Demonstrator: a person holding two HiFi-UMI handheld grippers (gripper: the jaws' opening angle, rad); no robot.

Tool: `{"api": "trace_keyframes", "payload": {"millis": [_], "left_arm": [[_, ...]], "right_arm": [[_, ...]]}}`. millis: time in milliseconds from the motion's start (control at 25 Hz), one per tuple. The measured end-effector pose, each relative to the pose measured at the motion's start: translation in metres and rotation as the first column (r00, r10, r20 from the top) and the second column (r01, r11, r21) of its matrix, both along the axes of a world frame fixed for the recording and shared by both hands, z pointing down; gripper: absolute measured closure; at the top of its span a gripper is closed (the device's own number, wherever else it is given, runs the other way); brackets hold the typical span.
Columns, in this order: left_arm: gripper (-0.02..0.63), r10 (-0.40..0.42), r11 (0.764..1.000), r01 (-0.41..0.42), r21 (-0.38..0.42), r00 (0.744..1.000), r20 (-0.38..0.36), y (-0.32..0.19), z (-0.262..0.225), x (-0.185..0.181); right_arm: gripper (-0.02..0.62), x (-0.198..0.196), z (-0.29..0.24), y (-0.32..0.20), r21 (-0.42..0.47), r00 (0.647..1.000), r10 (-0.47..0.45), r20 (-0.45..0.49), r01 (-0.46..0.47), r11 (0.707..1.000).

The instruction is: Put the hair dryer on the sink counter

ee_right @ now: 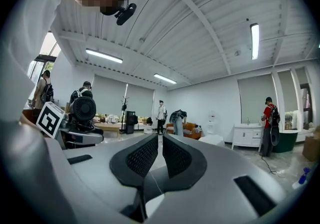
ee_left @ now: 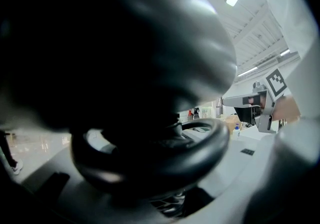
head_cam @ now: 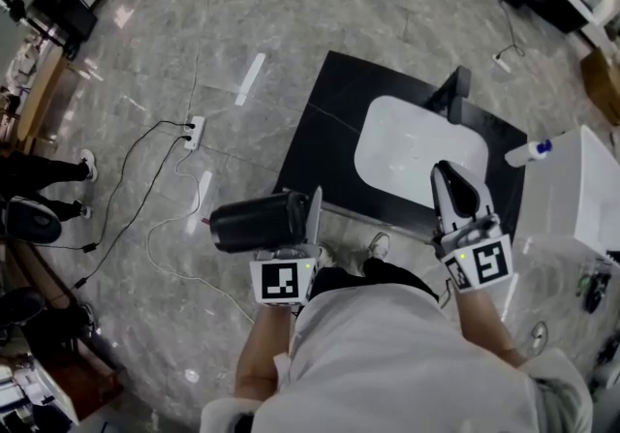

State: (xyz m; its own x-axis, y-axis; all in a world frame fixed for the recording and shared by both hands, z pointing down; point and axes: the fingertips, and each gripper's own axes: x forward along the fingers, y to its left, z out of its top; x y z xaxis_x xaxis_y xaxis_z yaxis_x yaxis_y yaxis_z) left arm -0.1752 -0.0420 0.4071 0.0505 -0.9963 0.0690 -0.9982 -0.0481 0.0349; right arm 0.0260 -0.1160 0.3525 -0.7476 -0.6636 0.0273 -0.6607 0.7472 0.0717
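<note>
In the head view the black hair dryer (head_cam: 254,221) lies sideways in my left gripper (head_cam: 295,228), which is shut on it, just left of the sink counter's near corner. In the left gripper view the hair dryer (ee_left: 125,57) fills almost everything, and its dark ring (ee_left: 150,155) sits between the jaws. The black sink counter (head_cam: 320,121) with its white basin (head_cam: 417,145) is ahead and to the right. My right gripper (head_cam: 457,191) hovers over the counter's front edge. The right gripper (ee_right: 161,149) has its jaws together and holds nothing.
A dark faucet (head_cam: 453,88) stands behind the basin. A white cabinet (head_cam: 581,189) is at the right, with a blue-capped bottle (head_cam: 529,152) beside it. A power strip (head_cam: 195,132) and cables lie on the grey floor at the left. Several people stand in the room.
</note>
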Motion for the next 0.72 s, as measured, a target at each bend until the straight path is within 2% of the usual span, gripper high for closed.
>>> {"api": "trace_keyframes", "payload": {"millis": [120,240,480,600,720], "left_arm": [[0.376,-0.009,1.0,0.008,-0.012,1.0,-0.012,-0.011,0.011,0.007],[0.376,-0.009,0.999,0.009,-0.051,1.0,0.012,-0.027,0.03,0.009],[0.376,0.005,0.991,-0.004,-0.132,1.0,0.008,-0.056,0.07,0.01],[0.377,0.033,0.981,-0.035,-0.188,0.999,-0.017,-0.068,0.09,0.013],[0.377,0.073,0.962,-0.077,-0.262,0.997,-0.024,-0.081,0.113,0.016]], "right_arm": [[0.546,0.006,0.004,-0.01,-0.003,1.0,-0.008,-0.01,0.008,1.0],[0.546,0.005,0.013,-0.021,-0.004,0.999,-0.014,-0.029,0.013,1.0],[0.546,-0.001,0.033,-0.038,-0.033,0.997,-0.018,-0.068,0.016,0.999],[0.546,-0.001,0.04,-0.042,-0.039,0.997,-0.016,-0.081,0.013,0.999],[0.546,-0.002,0.044,-0.047,-0.045,0.997,-0.01,-0.082,0.007,0.999]]}}
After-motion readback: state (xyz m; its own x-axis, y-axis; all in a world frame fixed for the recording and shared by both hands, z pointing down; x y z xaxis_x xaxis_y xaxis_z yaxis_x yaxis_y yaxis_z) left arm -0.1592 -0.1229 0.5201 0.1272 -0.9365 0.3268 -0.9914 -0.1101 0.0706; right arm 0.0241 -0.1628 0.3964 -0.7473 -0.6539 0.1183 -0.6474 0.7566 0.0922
